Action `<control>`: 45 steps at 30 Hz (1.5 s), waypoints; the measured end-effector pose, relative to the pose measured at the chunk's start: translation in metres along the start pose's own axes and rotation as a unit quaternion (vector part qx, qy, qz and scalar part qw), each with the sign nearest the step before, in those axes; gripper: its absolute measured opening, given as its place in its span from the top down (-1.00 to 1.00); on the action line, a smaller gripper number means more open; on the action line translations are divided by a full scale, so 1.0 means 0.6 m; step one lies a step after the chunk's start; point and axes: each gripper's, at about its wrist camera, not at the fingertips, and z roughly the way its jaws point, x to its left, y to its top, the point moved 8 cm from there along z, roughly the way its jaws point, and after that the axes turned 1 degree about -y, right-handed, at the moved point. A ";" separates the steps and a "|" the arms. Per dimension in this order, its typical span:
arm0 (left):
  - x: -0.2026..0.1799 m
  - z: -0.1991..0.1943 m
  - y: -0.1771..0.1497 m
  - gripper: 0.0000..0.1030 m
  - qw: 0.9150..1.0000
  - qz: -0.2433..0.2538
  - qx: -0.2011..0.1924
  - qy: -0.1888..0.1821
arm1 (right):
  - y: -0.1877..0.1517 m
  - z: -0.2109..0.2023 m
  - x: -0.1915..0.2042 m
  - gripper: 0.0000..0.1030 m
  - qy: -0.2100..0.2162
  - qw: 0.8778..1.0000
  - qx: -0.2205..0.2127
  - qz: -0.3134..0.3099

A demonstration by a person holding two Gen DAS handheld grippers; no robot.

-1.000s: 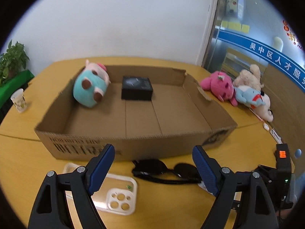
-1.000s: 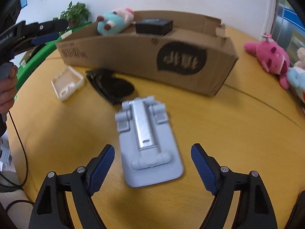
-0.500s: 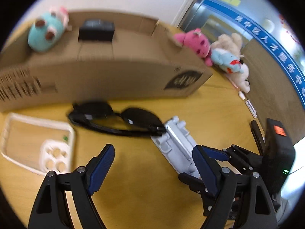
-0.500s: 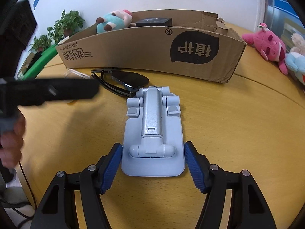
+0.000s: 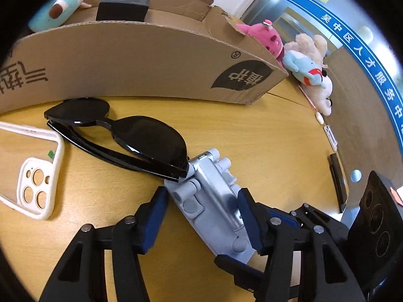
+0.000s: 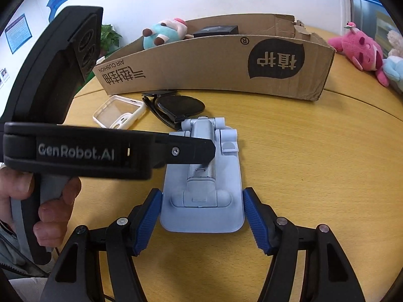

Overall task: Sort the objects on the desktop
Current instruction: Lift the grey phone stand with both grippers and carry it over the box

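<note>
Phone stand [image 6: 201,188], pale blue, lies flat on the table [image 6: 314,176]. Right gripper [image 6: 201,216] jaws bracket its base edges; contact uncertain. Left gripper [image 5: 201,216] has just closed in around its hinge end, not visibly pressing. Two-handed lift likely next. Long axis points toward the cardboard box [image 6: 201,68], hinge end touching the sunglasses [image 6: 176,108].

Lighting and picture quality: bright, even indoor light, sharp focus, strong fisheye distortion.
Both views: black vignette at every corner; cardboard box [image 5: 141,58] wall bows into an arc. Soft short shadows lie on the table [image 6: 314,151] under the sunglasses [image 5: 131,136] beside the box and under the phone stand [image 6: 201,176] in front of it. Lenses carry faint white glints; the stand's metal spine shows a pale sheen. Daylight glare washes the glass wall right of the box. No motion blur; plush toys [image 5: 297,52] beyond the box's right end slightly soft.
</note>
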 end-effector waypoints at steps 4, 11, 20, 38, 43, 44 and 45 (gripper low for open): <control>0.000 -0.007 -0.005 -0.07 1.000 -0.006 0.001 0.003 | 0.002 -0.005 0.000 -0.24 0.004 1.000 -0.001 -0.001; -0.023 -0.046 0.000 -0.07 0.999 0.015 -0.028 0.008 | 0.009 -0.034 0.016 -0.24 0.003 1.000 -0.020 -0.006; -0.063 -0.117 0.035 -0.07 0.994 0.057 -0.095 0.015 | 0.060 -0.098 0.041 -0.24 -0.013 0.996 -0.077 -0.032; -0.127 -0.244 0.268 0.02 0.968 0.138 -0.210 0.008 | 0.320 -0.179 0.058 -0.24 -0.057 0.971 -0.210 -0.098; -0.155 -0.236 0.330 0.31 0.963 0.178 -0.203 0.011 | 0.400 -0.170 0.060 -0.22 -0.049 0.967 -0.225 -0.108; -0.155 -0.238 0.342 0.31 0.961 0.182 -0.210 0.017 | 0.416 -0.168 0.057 -0.22 -0.054 0.966 -0.227 -0.109; -0.154 -0.238 0.351 0.32 0.960 0.182 -0.213 0.018 | 0.428 -0.166 0.053 -0.22 -0.049 0.966 -0.228 -0.109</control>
